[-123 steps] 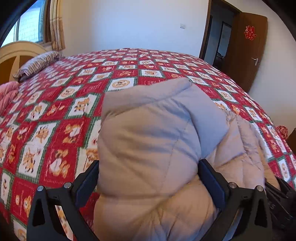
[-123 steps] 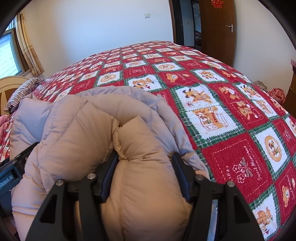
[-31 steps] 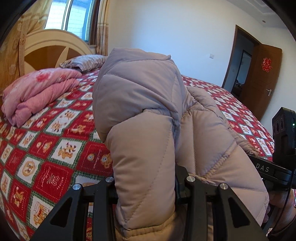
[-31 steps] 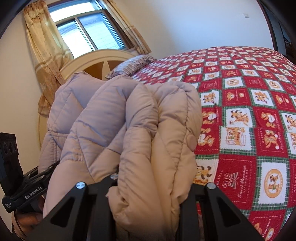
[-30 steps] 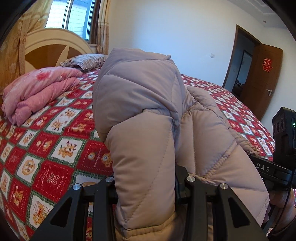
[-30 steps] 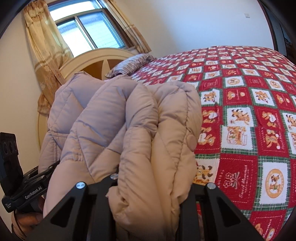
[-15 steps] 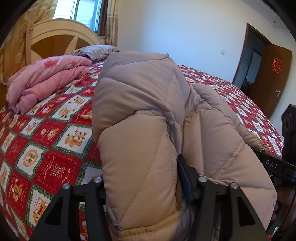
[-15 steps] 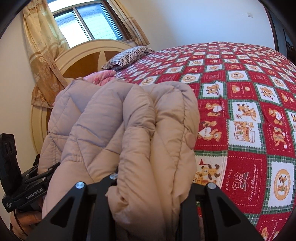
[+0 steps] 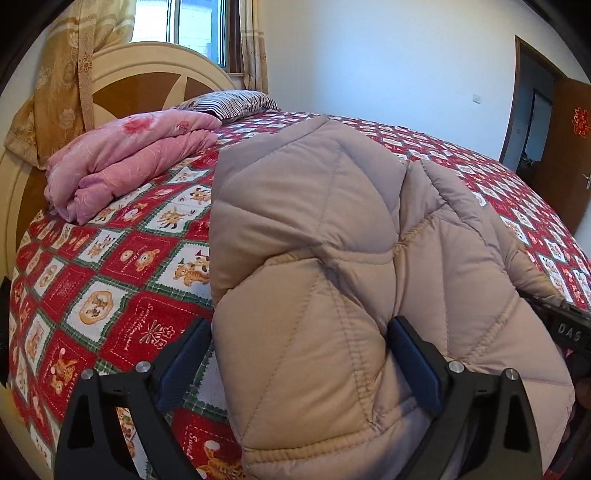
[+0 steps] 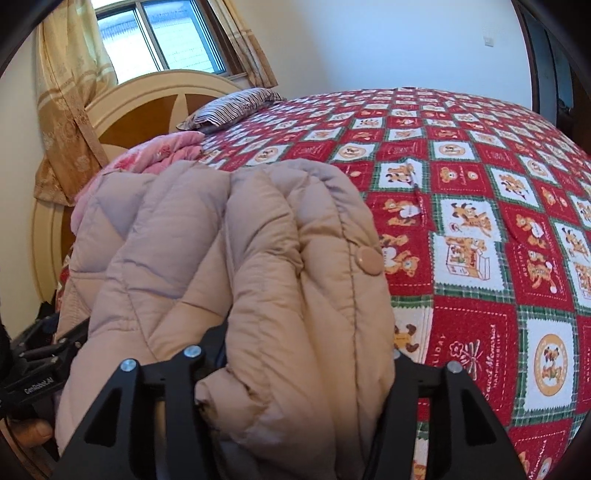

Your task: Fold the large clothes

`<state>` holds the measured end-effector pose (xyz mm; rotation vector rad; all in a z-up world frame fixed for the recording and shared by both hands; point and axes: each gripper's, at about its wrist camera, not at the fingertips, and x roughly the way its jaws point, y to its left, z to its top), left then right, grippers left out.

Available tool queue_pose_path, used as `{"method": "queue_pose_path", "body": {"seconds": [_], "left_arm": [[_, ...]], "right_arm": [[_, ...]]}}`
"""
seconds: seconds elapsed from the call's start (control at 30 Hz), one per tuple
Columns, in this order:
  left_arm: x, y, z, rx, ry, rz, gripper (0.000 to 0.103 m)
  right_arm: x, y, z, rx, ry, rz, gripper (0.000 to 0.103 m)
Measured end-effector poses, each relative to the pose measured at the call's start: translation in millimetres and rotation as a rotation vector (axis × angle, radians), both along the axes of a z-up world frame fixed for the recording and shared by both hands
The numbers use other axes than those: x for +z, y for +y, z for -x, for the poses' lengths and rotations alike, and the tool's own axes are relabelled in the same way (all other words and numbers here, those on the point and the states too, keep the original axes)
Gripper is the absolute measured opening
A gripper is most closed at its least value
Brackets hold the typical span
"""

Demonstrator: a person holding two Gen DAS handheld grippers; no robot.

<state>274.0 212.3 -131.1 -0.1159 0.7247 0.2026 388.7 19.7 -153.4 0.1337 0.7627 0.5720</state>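
A folded beige quilted down jacket (image 9: 332, 258) fills the middle of the left wrist view, above the red patterned bedspread (image 9: 122, 288). My left gripper (image 9: 299, 354) is shut on its thick left end, a blue pad (image 9: 413, 362) pressed into each side. In the right wrist view the jacket (image 10: 240, 258) bulges between the black fingers. My right gripper (image 10: 299, 365) is shut on its right end, near a round beige snap button (image 10: 367, 260). The fingertips are hidden in the padding. Each gripper shows at the edge of the other's view.
A folded pink quilt (image 9: 129, 158) lies near the cream and brown headboard (image 9: 122, 85), with a striped pillow (image 9: 236, 101) behind it. A curtained window (image 10: 159, 33) is above the headboard. An open brown door (image 9: 565, 147) stands far right. The bedspread (image 10: 480, 221) stretches right.
Both grippers have carried the jacket lower and closer to the bed near the pink quilt. The left gripper's jaws stand wider on the jacket than a second ago.
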Motion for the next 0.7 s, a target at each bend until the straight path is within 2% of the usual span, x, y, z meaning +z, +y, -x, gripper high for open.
{"method": "queue_pose_path", "body": {"seconds": [0.13,0.27,0.7], "left_arm": [[-3,2,-1,0.011,-0.005,0.012,0.100],[-7,4,-3,0.021,-0.010,0.037,0.102],[-15,1,-4,0.042,-0.030,0.055,0.102]], "right_arm": [[-4,1,-2,-0.017,-0.009,0.027,0.059],[-11,-6,-5,-0.029,0.002,0.005,0.063],[-17,-1,-5,-0.048,-0.002,0.026,0.070]]}}
